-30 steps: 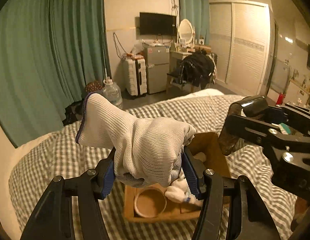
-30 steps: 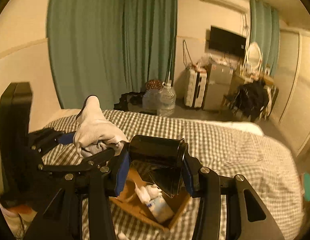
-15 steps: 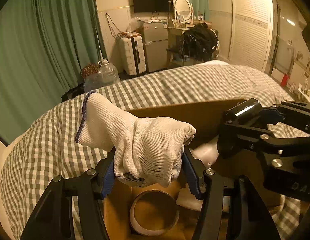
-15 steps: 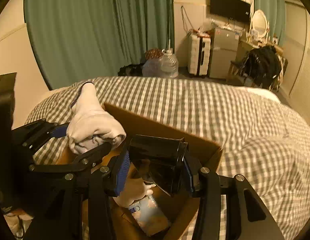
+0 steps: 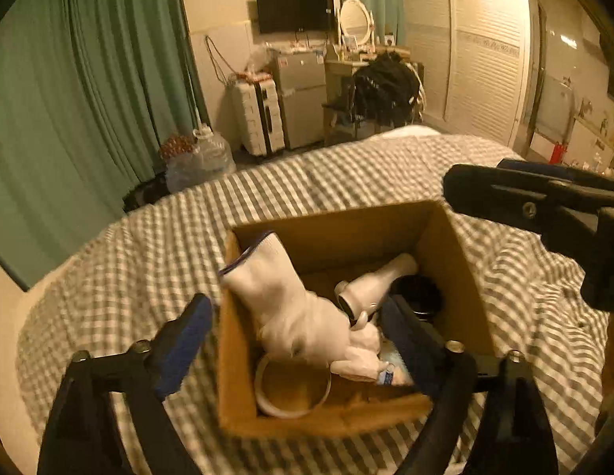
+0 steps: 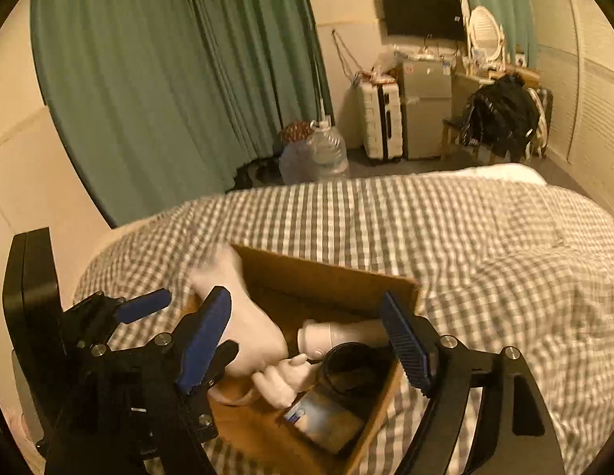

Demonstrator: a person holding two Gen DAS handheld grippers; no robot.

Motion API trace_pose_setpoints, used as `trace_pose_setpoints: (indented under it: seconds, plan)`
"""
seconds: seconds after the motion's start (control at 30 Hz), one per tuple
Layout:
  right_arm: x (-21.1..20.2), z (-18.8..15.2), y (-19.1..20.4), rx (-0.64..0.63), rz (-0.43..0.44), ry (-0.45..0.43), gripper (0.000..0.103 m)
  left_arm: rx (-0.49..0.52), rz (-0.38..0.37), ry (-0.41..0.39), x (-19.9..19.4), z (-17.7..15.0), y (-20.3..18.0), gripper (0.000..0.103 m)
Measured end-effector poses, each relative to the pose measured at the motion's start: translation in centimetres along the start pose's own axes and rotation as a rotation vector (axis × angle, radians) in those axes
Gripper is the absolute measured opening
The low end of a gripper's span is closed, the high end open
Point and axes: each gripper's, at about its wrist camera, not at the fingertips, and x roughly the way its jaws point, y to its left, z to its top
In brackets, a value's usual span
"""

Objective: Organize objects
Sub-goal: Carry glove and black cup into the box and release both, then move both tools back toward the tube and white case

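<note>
An open cardboard box (image 5: pixel 346 229) sits on the checked bed; it also shows in the right wrist view (image 6: pixel 326 273). A white knit glove (image 5: pixel 291 308) lies inside it, leaning on the left wall, and it also shows in the right wrist view (image 6: pixel 247 324). A black cup (image 6: pixel 352 366) lies in the box beside a white bottle (image 5: pixel 380 283); the cup also shows in the left wrist view (image 5: pixel 415 291). My left gripper (image 5: pixel 299 340) is open and empty above the box. My right gripper (image 6: pixel 307 340) is open and empty above the box.
A roll of tape (image 5: pixel 293 386) and a small blue-labelled packet (image 6: pixel 326 421) also lie in the box. The checked bedspread (image 6: pixel 465 245) surrounds it. Beyond the bed are a water jug (image 6: pixel 322 154), a suitcase (image 6: pixel 380 118) and green curtains (image 6: pixel 168 79).
Both grippers opened. The glove dropped from the left gripper into the box, and the black cup dropped from the right gripper into the box. Both grippers rose slightly.
</note>
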Motion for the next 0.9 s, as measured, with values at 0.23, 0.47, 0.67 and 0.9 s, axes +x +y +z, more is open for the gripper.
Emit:
trace_pose_setpoints:
  seconds: [0.23, 0.47, 0.67, 0.9]
  plan:
    - [-12.1, 1.3, 4.2, -0.102, -0.036, -0.125, 0.084, -0.038, 0.046, -0.082, -10.0, 0.7, 0.0, 0.094]
    - [-21.1, -0.7, 7.9, -0.196, -0.037, -0.184, 0.085, -0.061, 0.117, -0.125, -17.4, -2.7, 0.9, 0.094]
    - [-23.2, -4.3, 8.7, -0.26, -0.022, -0.14, 0.085, -0.113, 0.166, -0.124, -18.3, -8.0, 1.3, 0.094]
    - [-19.3, -9.6, 7.9, -0.357, -0.023, -0.053, 0.085, -0.188, 0.158, -0.045, -15.0, -14.4, -0.3, 0.094]
